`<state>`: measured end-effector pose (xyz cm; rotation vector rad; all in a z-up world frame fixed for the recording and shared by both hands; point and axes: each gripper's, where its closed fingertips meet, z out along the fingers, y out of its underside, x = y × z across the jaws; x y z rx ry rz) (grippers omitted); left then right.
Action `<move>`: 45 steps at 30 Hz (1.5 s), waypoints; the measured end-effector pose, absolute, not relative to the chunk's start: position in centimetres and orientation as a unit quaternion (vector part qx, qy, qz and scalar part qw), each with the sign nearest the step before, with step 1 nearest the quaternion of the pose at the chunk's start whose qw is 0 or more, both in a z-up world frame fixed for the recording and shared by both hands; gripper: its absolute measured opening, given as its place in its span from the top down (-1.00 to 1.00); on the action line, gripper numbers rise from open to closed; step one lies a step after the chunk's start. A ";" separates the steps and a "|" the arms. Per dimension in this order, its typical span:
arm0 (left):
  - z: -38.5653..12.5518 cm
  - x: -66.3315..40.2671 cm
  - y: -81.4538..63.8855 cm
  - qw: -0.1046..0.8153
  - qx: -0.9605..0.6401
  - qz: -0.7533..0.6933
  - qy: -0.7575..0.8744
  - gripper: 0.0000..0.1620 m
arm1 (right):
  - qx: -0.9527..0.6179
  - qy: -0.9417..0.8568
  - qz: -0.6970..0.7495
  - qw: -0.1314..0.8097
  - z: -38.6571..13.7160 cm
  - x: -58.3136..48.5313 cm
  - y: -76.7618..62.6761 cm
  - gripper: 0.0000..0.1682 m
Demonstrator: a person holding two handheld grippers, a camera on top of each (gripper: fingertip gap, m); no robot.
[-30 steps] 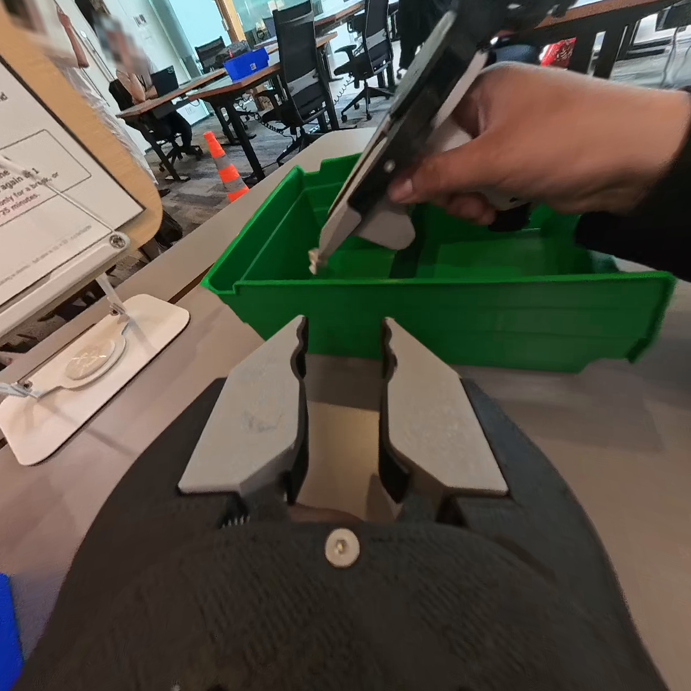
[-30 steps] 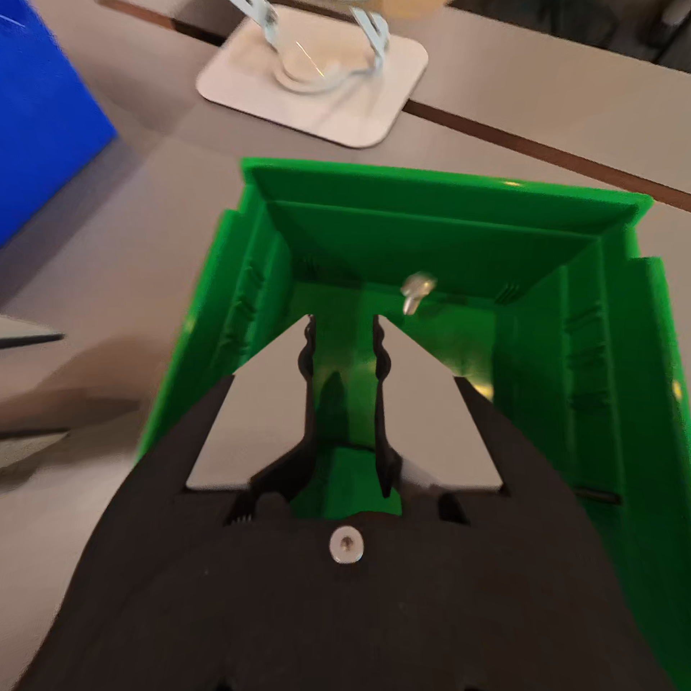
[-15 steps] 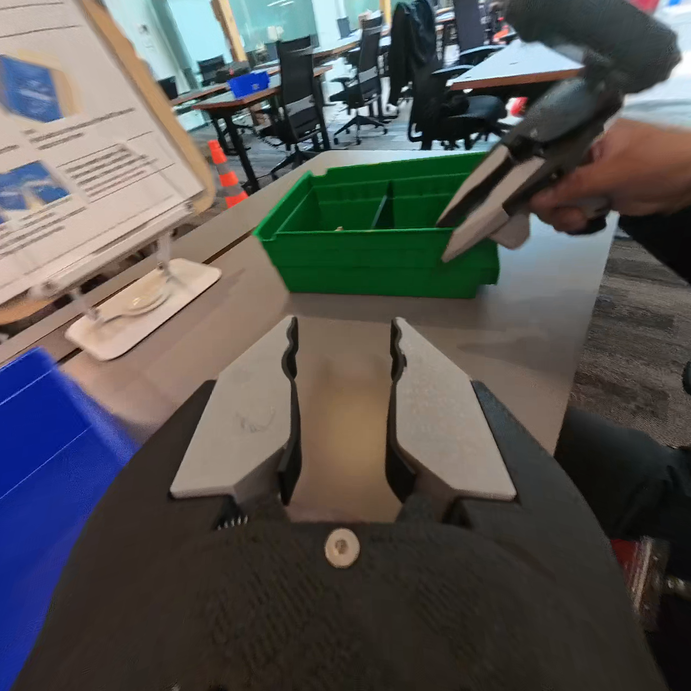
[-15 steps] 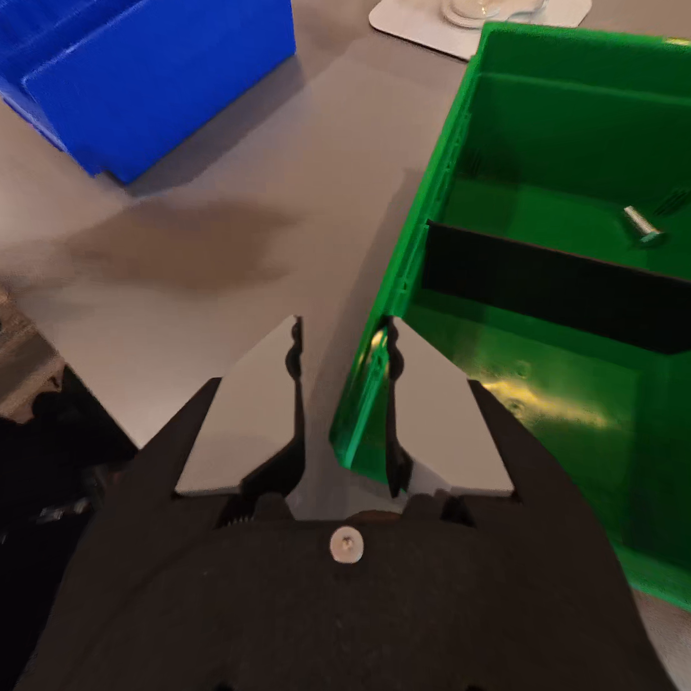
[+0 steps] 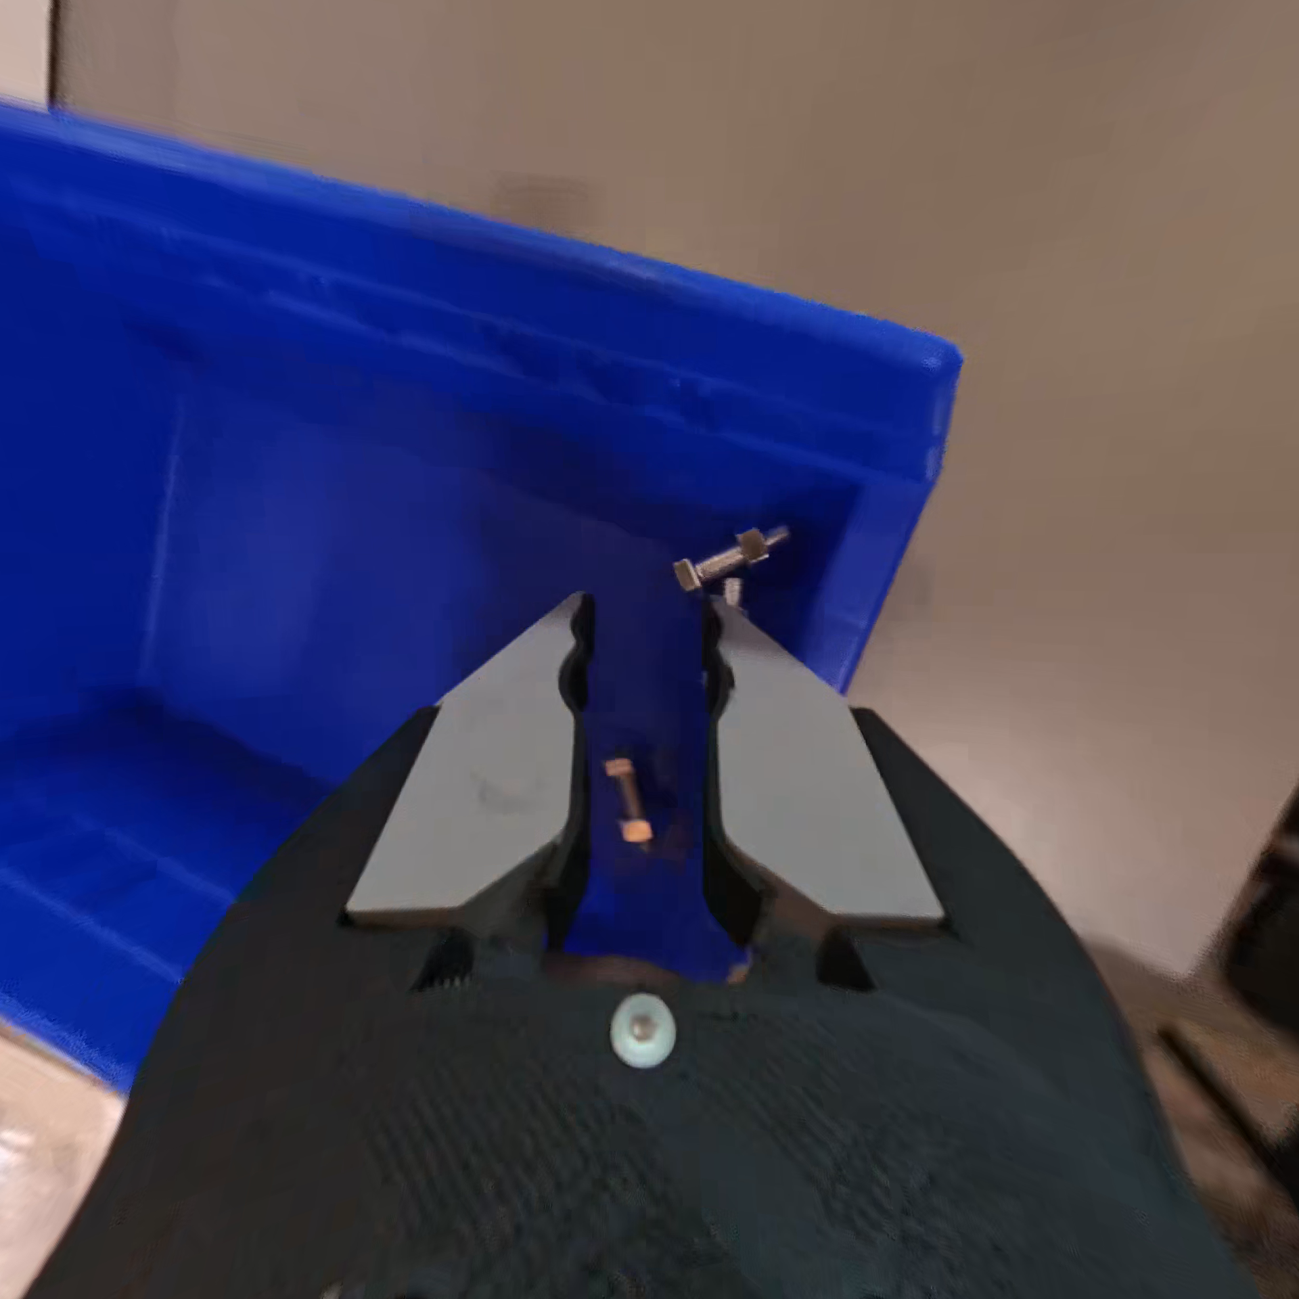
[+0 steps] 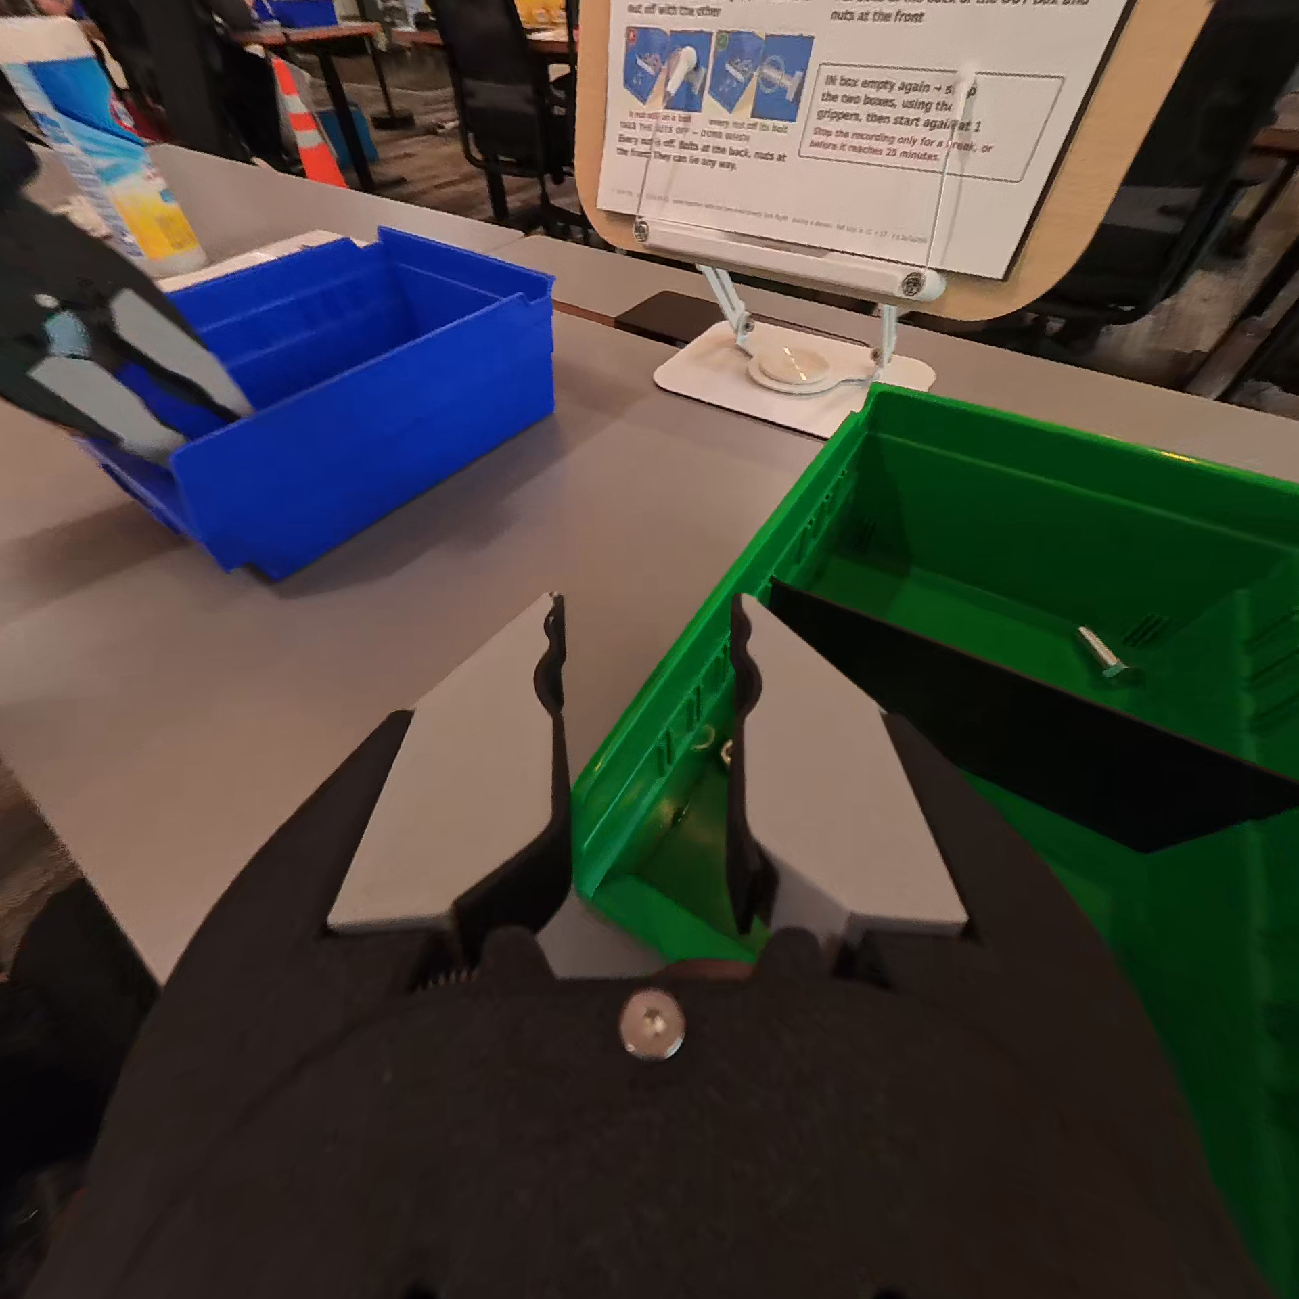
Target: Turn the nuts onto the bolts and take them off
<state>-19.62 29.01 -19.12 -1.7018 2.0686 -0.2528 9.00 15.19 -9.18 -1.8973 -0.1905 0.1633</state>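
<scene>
Fingers of the left gripper [image 5: 643, 618] stand apart and hold nothing as they point down into the blue bin [image 5: 295, 436]. Between them, on the bin floor, lies a small bolt with a nut on it [image 5: 628, 798]. A second bolt with its nut [image 5: 727, 559] lies just past the fingertips, near the bin's far right corner, with another small piece half hidden beside it. Fingers of the right gripper [image 6: 643, 618] are also apart and empty; they hang over the near left corner of the green bin [image 6: 1054, 450], whose wall runs up between them. A black divider [image 6: 984, 710] splits that bin. One bare bolt [image 6: 1105, 654] lies in the far compartment, and a small metal piece, probably a nut [image 6: 724, 752], shows in the near one. Both bins sit well apart on a grey counter [image 6: 597, 492], with an instruction sheet on a white stand [image 6: 808, 140] behind them. The step in hand looks like picking up a nutted bolt from the blue bin. To do it well, the left fingers should come down astride the bolt's head or bare shank, clear of the nut, so the right gripper can turn the nut off.
</scene>
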 end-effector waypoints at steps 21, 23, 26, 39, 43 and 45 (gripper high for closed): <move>-22.9 -18.8 28.2 0.066 -0.465 -0.075 0.880 0.91 | -0.809 -0.057 0.150 0.566 -10.8 10.7 11.2 0.48; -22.0 -18.5 28.9 0.097 -0.479 -0.089 0.868 0.91 | -0.808 -0.061 0.154 0.565 -11.0 10.4 10.9 0.48; -19.0 -17.6 30.1 0.184 -0.494 -0.120 0.841 0.91 | -0.807 -0.073 0.157 0.565 -11.1 9.8 10.5 0.48; 1.5 -8.5 24.6 0.514 -0.507 -0.441 0.532 0.92 | -0.764 -0.144 0.200 0.596 -7.2 3.0 11.6 0.47; 1.0 -3.7 17.0 0.453 -0.473 -0.543 0.526 0.92 | -0.745 -0.160 0.221 0.609 -5.8 1.5 12.3 0.45; 0.0 -1.6 14.8 0.423 -0.461 -0.578 0.523 0.92 | -0.733 -0.166 0.230 0.619 -4.8 1.5 12.2 0.45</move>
